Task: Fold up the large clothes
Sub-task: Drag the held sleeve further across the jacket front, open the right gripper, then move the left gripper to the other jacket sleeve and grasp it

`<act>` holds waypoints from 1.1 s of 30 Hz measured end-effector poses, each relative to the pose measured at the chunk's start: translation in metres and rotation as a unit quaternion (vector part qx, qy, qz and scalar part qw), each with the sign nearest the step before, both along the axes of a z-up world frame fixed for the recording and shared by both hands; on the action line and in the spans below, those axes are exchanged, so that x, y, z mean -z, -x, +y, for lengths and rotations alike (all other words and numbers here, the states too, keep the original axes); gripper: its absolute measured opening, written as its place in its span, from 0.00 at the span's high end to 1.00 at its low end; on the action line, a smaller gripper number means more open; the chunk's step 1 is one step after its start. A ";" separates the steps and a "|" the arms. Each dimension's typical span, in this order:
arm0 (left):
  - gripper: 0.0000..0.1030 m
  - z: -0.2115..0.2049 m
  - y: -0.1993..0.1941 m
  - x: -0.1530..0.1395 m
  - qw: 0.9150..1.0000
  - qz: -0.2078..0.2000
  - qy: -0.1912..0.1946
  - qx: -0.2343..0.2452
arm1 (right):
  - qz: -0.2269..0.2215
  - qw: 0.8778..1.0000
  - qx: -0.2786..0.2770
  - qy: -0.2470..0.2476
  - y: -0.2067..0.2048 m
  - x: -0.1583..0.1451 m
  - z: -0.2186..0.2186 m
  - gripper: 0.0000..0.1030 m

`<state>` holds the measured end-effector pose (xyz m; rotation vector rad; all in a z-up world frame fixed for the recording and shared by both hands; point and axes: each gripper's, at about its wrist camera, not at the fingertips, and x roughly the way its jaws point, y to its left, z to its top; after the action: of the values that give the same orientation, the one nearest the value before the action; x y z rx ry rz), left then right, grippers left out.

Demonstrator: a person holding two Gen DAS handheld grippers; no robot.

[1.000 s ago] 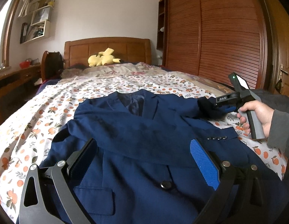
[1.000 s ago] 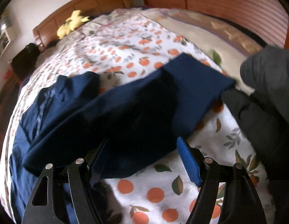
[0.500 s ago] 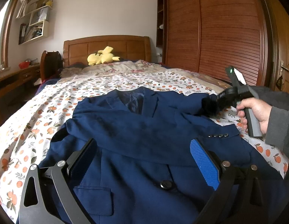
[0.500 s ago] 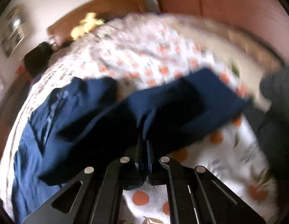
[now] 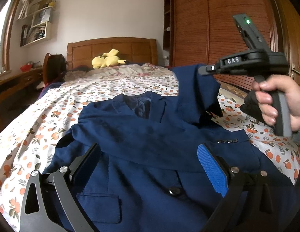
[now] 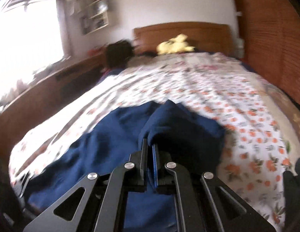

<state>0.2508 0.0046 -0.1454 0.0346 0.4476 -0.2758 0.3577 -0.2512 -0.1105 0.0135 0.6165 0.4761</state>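
Note:
A navy blue suit jacket (image 5: 146, 135) lies front up on the bed, collar toward the headboard, one sleeve folded across its chest. My left gripper (image 5: 150, 164) hangs open just above the jacket's lower front, nothing between its fingers. My right gripper (image 5: 203, 70) is shut on the jacket's other sleeve (image 5: 196, 94) and holds it lifted off the bed at the right. In the right wrist view the shut gripper (image 6: 149, 147) pinches a fold of the blue sleeve (image 6: 169, 119), which drapes down to the jacket (image 6: 103, 141).
The bed (image 5: 43, 119) has a white cover with orange fruit print. A yellow plush toy (image 5: 107, 59) lies by the wooden headboard (image 5: 111, 46). A wooden wardrobe (image 5: 217, 29) stands along the right. A desk (image 5: 12, 83) and wall shelves (image 5: 35, 27) are at the left.
My right gripper closed on the sleeve lying on the bed at the right, then lifted it up and toward the jacket. The left gripper stayed where it was.

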 end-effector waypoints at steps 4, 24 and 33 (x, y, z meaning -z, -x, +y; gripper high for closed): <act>0.03 0.003 0.001 0.000 1.000 0.001 0.002 -0.002 | 0.055 0.998 -0.023 0.018 0.012 0.025 0.020 0.91; 0.02 -0.006 -0.001 0.007 1.000 0.006 -0.030 -0.008 | 0.048 0.995 0.047 0.074 0.066 0.076 -0.024 0.66; 0.02 -0.013 -0.004 0.012 0.998 0.012 -0.053 -0.015 | 0.016 0.996 0.040 0.072 0.088 0.073 -0.037 0.63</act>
<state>0.2549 -0.0086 -0.1577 0.1289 0.4867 -0.2226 0.2695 -0.2884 -0.1836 -0.0908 0.6772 0.3527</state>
